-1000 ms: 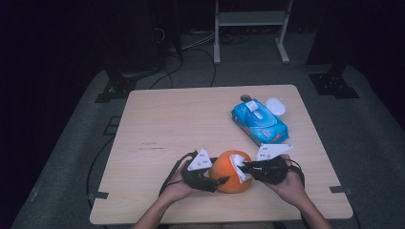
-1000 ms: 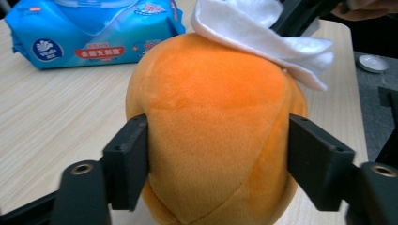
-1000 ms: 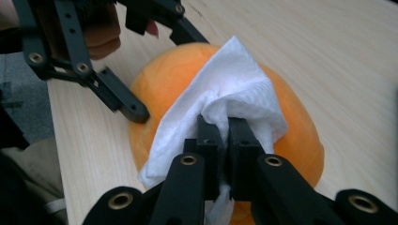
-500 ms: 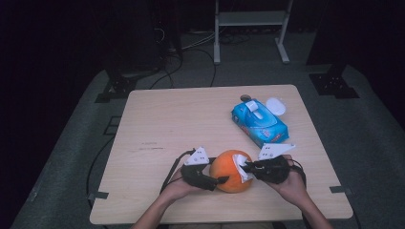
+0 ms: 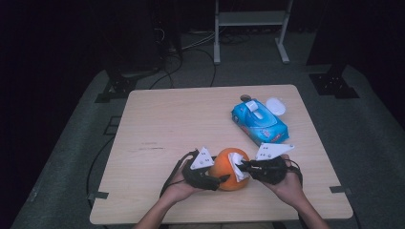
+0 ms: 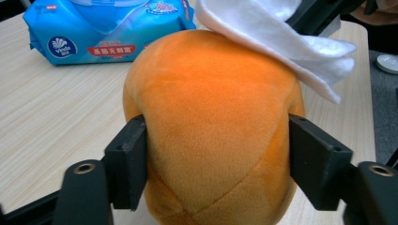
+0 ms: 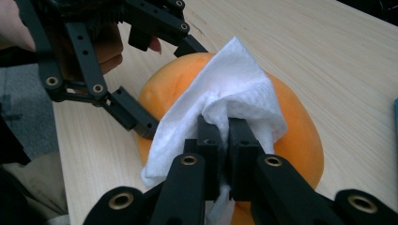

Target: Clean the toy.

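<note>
The orange plush ball (image 6: 211, 131) sits near the front edge of the table (image 5: 157, 124), between the two hands. It looks soft and fuzzy, so I think it is light and will squash a bit when squeezed. It will not break. The best place to hold it is around its wide middle, and that is where the left gripper (image 5: 210, 177) has it: its jaws press on both sides of the ball and have just closed in a little more. A white wipe (image 7: 225, 93) lies on top of the ball. It looks thin and floppy and could slip or tear if pulled hard. The right gripper (image 7: 224, 140) has its jaws tight together on a fold of the wipe. Farther back sits a blue pack of wipes (image 5: 260, 121) with its flap open and a white sheet showing inside. A small white lid (image 5: 276, 106) lies just beside the pack.
</note>
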### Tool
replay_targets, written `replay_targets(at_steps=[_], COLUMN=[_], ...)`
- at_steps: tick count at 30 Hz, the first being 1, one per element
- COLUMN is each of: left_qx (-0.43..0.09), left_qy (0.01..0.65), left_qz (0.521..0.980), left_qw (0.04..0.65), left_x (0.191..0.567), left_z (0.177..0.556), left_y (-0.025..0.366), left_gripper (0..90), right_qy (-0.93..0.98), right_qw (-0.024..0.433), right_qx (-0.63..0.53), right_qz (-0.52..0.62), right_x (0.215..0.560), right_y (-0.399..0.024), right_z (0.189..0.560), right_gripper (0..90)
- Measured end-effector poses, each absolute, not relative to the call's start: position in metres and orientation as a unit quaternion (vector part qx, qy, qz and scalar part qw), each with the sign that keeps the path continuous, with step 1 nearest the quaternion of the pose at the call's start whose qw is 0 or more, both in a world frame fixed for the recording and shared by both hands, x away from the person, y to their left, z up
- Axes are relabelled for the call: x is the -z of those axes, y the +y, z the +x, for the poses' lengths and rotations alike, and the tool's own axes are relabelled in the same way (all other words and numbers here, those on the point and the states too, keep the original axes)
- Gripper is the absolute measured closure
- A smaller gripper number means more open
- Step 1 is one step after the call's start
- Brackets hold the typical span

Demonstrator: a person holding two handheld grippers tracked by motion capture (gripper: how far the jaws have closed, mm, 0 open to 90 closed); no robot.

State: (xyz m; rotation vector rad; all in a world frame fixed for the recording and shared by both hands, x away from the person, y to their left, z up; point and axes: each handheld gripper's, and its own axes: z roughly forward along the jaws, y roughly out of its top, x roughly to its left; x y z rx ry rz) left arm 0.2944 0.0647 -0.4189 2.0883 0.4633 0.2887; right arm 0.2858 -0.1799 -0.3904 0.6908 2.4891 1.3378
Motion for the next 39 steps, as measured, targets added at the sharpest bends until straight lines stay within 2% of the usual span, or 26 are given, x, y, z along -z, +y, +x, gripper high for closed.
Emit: replay_targets(at_steps=[3,8,12,14,17,18,21,23,28,32,35,39], left_qx=[-0.102,-0.105,-0.113,-0.114,-0.107,-0.103,-0.087,-0.087,-0.104,-0.098,-0.082,-0.088], left_qy=[0.186,0.185,0.191,0.194,0.2,0.199,0.192,0.189,0.198,0.209,0.212,0.205], left_qz=[0.85,0.843,0.84,0.84,0.841,0.842,0.841,0.84,0.84,0.836,0.829,0.831], left_qw=[0.482,0.493,0.495,0.493,0.492,0.491,0.498,0.502,0.494,0.498,0.511,0.51], left_x=[0.42,0.419,0.413,0.413,0.415,0.416,0.417,0.417,0.419,0.421,0.422,0.42], left_z=[0.295,0.294,0.291,0.292,0.293,0.293,0.293,0.293,0.295,0.296,0.297,0.294], left_y=[0.067,0.065,0.063,0.065,0.065,0.065,0.066,0.066,0.066,0.067,0.068,0.064], left_gripper=[23.0,29.5,32.3,33.5,32.7,28.6,26.0,26.8,36.0,35.1,29.4,31.3], right_qy=[0.851,0.847,0.845,0.841,0.846,0.849,0.85,0.848,0.845,0.85,0.852,0.849], right_qw=[0.11,0.107,0.118,0.109,0.114,0.116,0.121,0.121,0.12,0.122,0.13,0.127], right_qx=[-0.454,-0.454,-0.461,-0.474,-0.466,-0.459,-0.45,-0.451,-0.457,-0.458,-0.448,-0.451], right_qz=[0.239,0.255,0.243,0.237,0.234,0.236,0.244,0.252,0.249,0.228,0.238,0.247], right_x=[0.395,0.399,0.391,0.387,0.388,0.392,0.396,0.397,0.394,0.389,0.391,0.392], right_y=[-0.184,-0.194,-0.188,-0.188,-0.186,-0.187,-0.191,-0.195,-0.191,-0.183,-0.188,-0.192], right_z=[0.288,0.29,0.284,0.282,0.282,0.285,0.288,0.289,0.287,0.28,0.285,0.286], right_gripper=[84.7,84.7,84.8,84.8,84.8,84.7,84.7,84.7,84.8,84.8,84.8,84.8])
